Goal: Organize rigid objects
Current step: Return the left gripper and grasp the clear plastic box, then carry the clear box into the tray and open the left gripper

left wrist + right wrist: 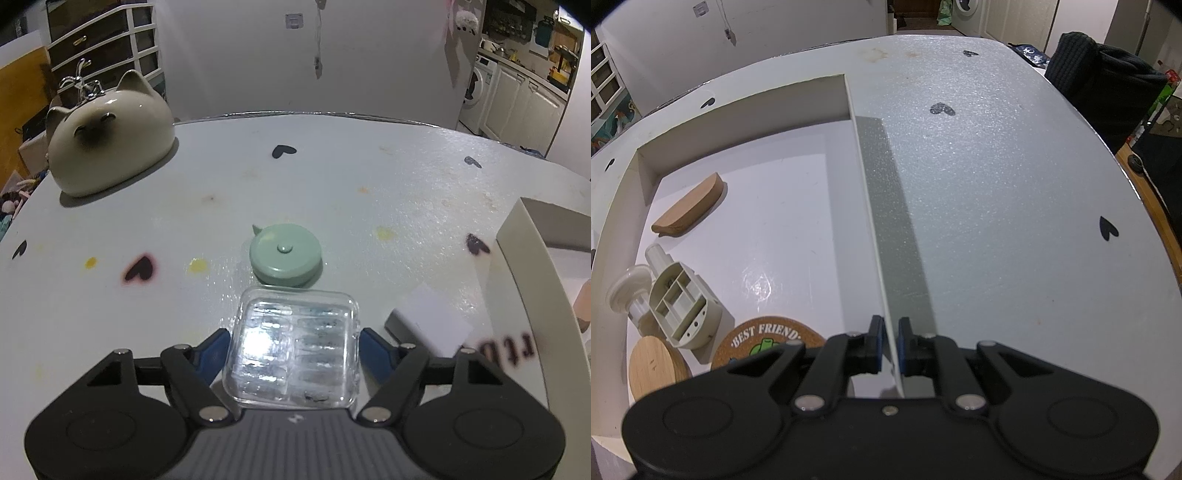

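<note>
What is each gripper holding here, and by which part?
Left gripper holds the clear case by its two side edges. Right gripper clamps the box by its right wall.

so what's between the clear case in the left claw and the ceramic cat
In the left wrist view, only bare tabletop with printed hearts and yellow stains lies between the clear case and the ceramic cat; the green tape measure sits beside that line.

White wall [240, 55]; washing machine [480, 83]

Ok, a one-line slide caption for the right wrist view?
Right gripper clamps the white box's wall; wooden pieces and a cork coaster lie inside.
</note>
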